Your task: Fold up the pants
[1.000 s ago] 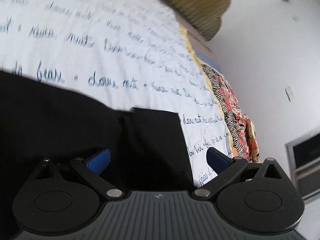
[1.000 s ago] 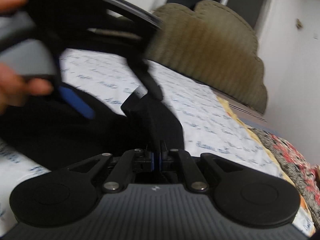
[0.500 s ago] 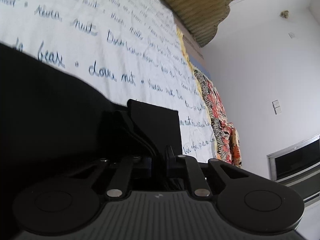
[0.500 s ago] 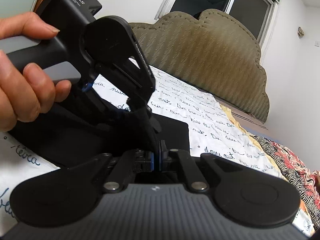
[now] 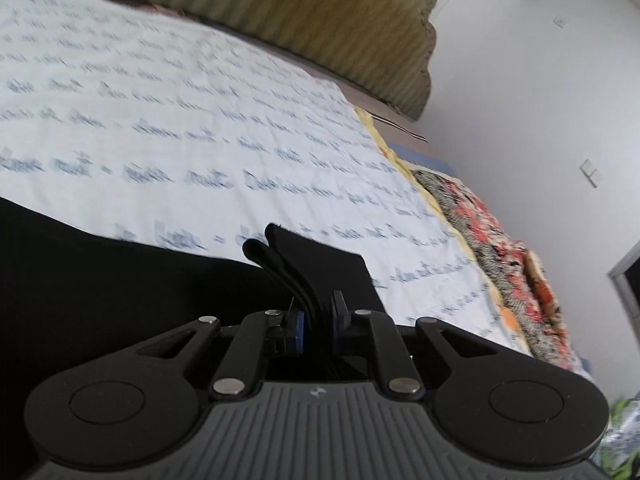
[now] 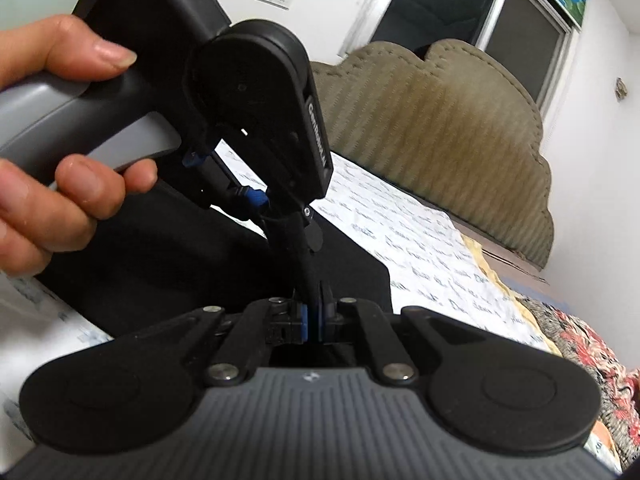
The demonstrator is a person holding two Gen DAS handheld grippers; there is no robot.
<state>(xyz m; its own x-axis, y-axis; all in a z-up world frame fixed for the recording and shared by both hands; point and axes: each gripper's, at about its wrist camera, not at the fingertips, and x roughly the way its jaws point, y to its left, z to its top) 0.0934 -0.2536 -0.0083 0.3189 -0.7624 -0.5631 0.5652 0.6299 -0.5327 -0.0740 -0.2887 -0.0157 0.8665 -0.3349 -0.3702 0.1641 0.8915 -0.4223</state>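
The black pants point(image 5: 120, 300) lie on the bed sheet point(image 5: 200, 128), on the near part of it, away from the padded headboard point(image 5: 320, 20); the left gripper point(image 5: 316, 316) has its jaws closed on a bunched fold of the pants' edge, raised slightly off the sheet; the right gripper point(image 6: 314, 316) has its jaws closed on the same raised band of black fabric; in the right wrist view a hand point(image 6: 52, 160) grasps the left gripper's grey handle, in front of the headboard.

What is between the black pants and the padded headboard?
Only the white sheet with blue writing lies between the black pants and the headboard; the left wrist view shows it best.
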